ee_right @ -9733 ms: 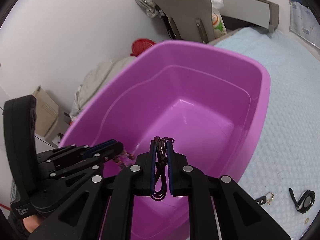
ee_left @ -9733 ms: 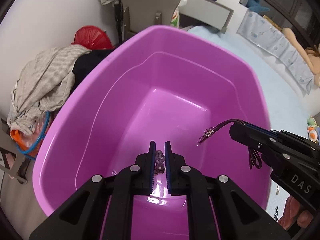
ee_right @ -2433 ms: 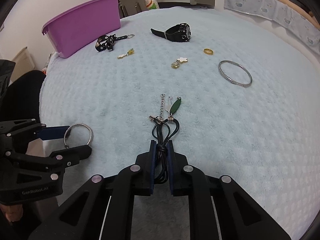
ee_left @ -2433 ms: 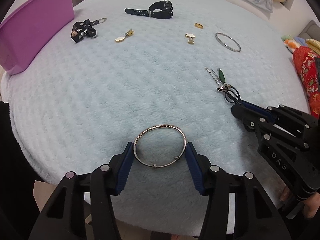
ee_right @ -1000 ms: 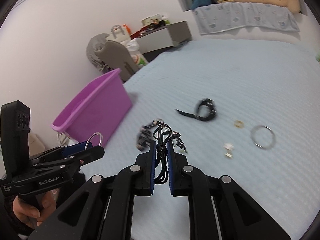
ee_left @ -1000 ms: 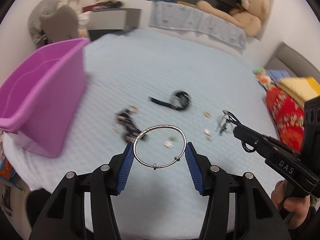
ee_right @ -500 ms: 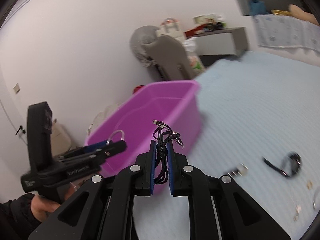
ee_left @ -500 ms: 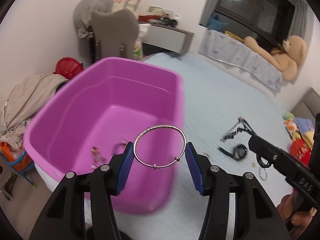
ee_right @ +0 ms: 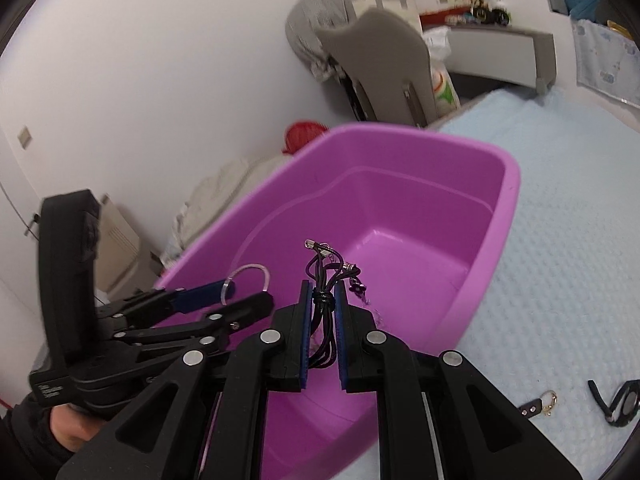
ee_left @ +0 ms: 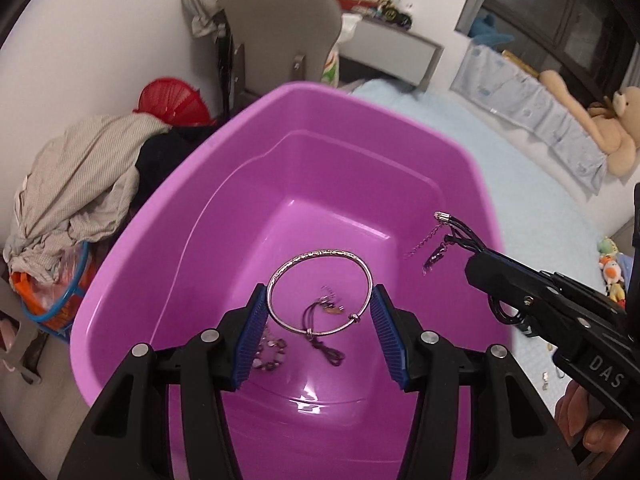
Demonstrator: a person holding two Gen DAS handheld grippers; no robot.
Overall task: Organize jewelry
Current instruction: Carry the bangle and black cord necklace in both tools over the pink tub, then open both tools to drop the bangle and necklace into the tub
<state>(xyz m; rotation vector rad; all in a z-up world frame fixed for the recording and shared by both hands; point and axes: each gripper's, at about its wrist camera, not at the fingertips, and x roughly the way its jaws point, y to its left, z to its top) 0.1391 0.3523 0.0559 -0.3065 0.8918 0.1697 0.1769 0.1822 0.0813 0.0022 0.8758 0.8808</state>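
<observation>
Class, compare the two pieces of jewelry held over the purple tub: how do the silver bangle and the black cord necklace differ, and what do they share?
The silver bangle is a rigid metal ring; the black cord necklace is soft and bunched. The bangle spans the wide-set left tongs; the necklace is pinched in the nearly closed right tongs. The bangle lies flat; the necklace's chain end dangles. Both are gripped above the purple tub, not yet dropped.

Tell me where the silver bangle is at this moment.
The silver bangle is in the center of the left wrist view, clamped in the left gripper above the purple tub, left of the black cord necklace.
</observation>
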